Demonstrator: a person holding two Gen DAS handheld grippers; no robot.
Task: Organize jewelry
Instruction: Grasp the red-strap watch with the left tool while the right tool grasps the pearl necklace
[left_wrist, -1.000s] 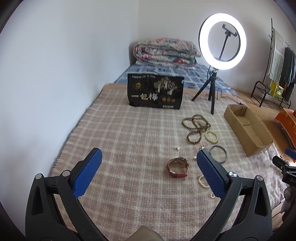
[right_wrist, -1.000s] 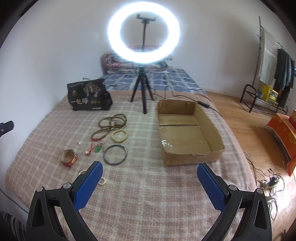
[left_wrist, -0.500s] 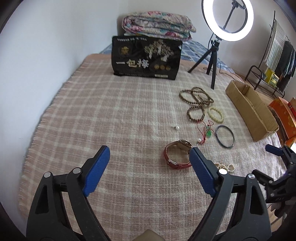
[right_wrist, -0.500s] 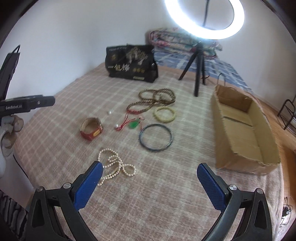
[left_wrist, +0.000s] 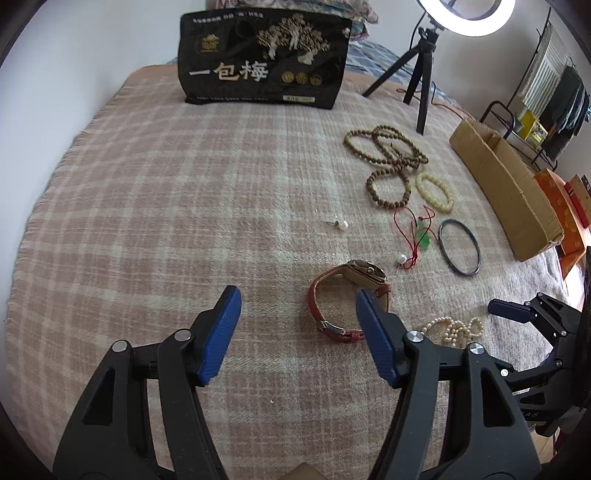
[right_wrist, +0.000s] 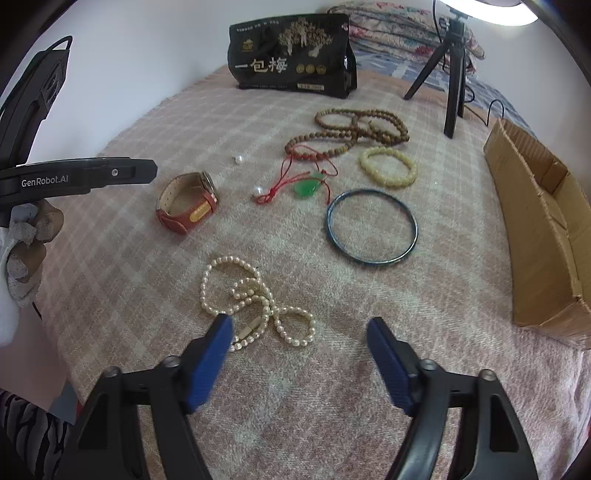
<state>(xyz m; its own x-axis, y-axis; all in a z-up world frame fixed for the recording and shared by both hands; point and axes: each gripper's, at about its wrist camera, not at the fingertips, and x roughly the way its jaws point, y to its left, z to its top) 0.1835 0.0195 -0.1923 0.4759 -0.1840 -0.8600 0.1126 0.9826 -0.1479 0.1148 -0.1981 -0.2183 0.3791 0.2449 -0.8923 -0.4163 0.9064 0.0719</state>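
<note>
While both tools hover with jaws spread and empty, the right gripper (right_wrist: 299, 350) sits just above the pearl necklace (right_wrist: 255, 302), and the left gripper (left_wrist: 295, 332) beside the red watch (left_wrist: 347, 295). Pinching several strands at the knot should lift cleanly toward the cardboard box (right_wrist: 543, 229).

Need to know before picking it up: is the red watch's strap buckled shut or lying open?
Shut: the red watch strap forms a closed loop, its buckle fastened, standing on edge on the blanket.

We see bare blanket (left_wrist: 166, 221) left of watch (left_wrist: 347, 295); cardboard box (right_wrist: 543, 229) walls right side.
</note>
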